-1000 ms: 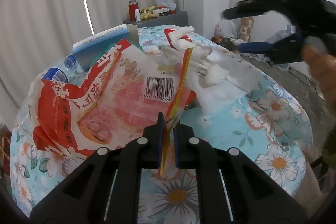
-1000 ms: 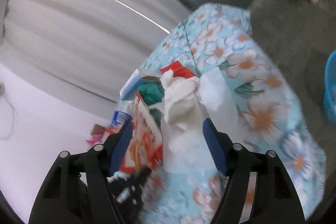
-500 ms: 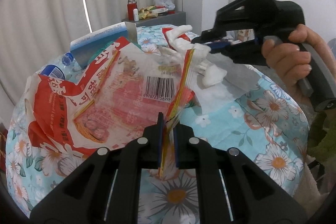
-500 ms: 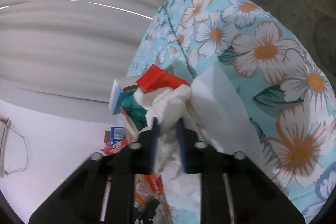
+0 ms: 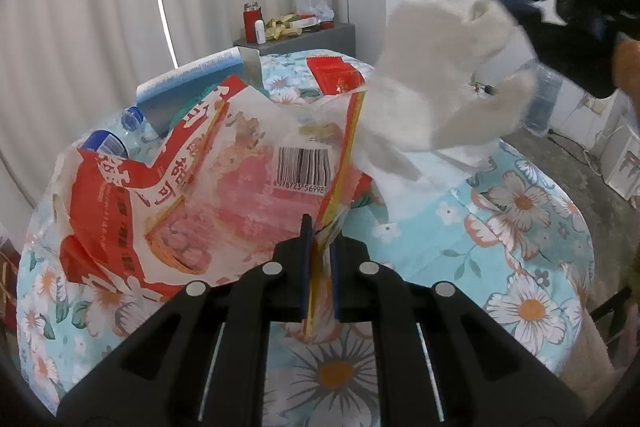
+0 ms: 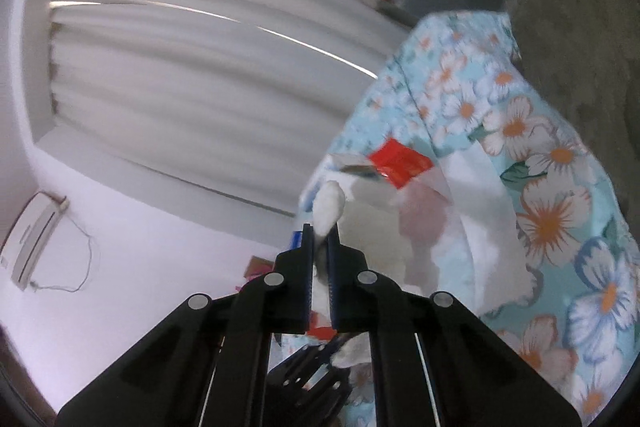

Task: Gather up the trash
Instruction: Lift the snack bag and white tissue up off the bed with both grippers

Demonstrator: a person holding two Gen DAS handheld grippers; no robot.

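My left gripper (image 5: 320,233) is shut on the yellow-striped edge of a red and white plastic snack bag (image 5: 224,187), which lies spread over the flowered table (image 5: 528,227). The right gripper (image 6: 320,231) has its jaws closing tight on a crumpled white tissue (image 6: 329,205). In the left wrist view that tissue (image 5: 440,79) hangs in the air above the bag's right edge, blurred. The black body of the right gripper sits behind it at the upper right. A person's hand (image 5: 628,63) shows at the right rim.
A flat white tissue sheet (image 5: 432,179) lies on the cloth right of the bag. Behind the bag are a red packet (image 5: 336,75), a blue and white box (image 5: 192,83) and blue bottle caps (image 5: 106,145). A grey cabinet (image 5: 304,35) stands by the curtain.
The right gripper came in open over the tissue pile, shut on the crumpled tissue, and lifted it up and rightward off the table. The left gripper and the bag stayed still.
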